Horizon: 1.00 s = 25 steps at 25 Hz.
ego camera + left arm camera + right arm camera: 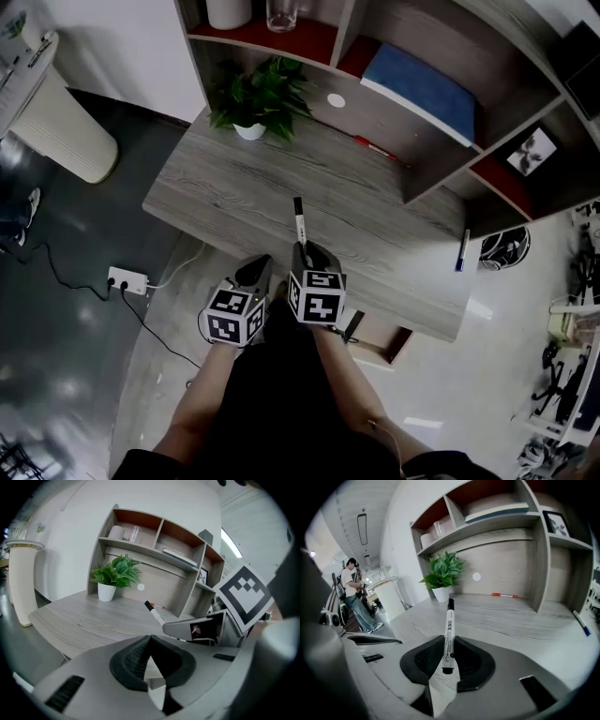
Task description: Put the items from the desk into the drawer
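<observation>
A white marker (pixel 299 221) with a black cap sticks forward over the grey wooden desk (pixel 234 206), and my right gripper (pixel 309 253) is shut on its lower end. In the right gripper view the marker (pixel 449 634) stands nearly upright between the dark pads of the right gripper (pixel 449 644). My left gripper (pixel 258 272) hangs just left of it at the desk's front edge, its pads closed on each other with nothing held (pixel 150 639). A red pen (pixel 375 148) lies by the back panel. A blue pen (pixel 462 250) lies at the desk's right end.
A potted plant (pixel 258 98) stands at the desk's back left. The shelf unit above holds a blue book (pixel 422 89) and a picture frame (pixel 531 150). A wooden drawer corner (pixel 386 347) shows below the front edge. A power strip (pixel 127 279) lies on the floor. A person (pixel 354 597) stands far left.
</observation>
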Available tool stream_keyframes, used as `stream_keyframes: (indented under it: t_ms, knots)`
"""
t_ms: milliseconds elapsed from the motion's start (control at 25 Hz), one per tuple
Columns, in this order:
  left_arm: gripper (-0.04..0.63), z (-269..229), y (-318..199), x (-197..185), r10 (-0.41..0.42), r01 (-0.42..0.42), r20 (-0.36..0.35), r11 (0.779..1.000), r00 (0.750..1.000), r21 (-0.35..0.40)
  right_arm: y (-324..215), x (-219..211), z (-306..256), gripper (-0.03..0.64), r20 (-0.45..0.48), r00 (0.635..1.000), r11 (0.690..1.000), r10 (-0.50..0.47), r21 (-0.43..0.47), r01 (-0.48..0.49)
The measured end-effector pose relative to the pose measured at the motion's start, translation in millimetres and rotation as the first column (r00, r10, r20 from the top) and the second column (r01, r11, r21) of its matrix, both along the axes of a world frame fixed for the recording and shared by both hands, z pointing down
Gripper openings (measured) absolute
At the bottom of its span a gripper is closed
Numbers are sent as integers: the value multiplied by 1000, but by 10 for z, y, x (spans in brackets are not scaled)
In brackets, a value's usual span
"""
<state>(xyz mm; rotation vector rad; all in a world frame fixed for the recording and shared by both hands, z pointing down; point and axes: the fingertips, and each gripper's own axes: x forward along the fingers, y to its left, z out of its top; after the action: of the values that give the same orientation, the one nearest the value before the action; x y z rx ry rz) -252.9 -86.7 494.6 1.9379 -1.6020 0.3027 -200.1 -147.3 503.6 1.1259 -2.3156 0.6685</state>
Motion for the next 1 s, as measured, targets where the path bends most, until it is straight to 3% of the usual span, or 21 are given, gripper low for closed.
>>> stream_keyframes:
  t_ms: [360, 520, 1000]
  knots:
    - [21, -64, 468, 619, 86, -86, -19, 996, 996, 16, 579, 660, -30, 92, -12, 997, 997, 80, -6, -80]
    - [21, -59, 654, 908, 121, -120, -60, 993, 991, 19, 815, 932, -101, 92, -27, 995, 995, 96, 13, -96]
    - [21, 45, 952, 1673, 255, -253, -150, 967, 955, 27, 1371, 1716, 17, 92, -108, 974, 980, 200, 2, -201]
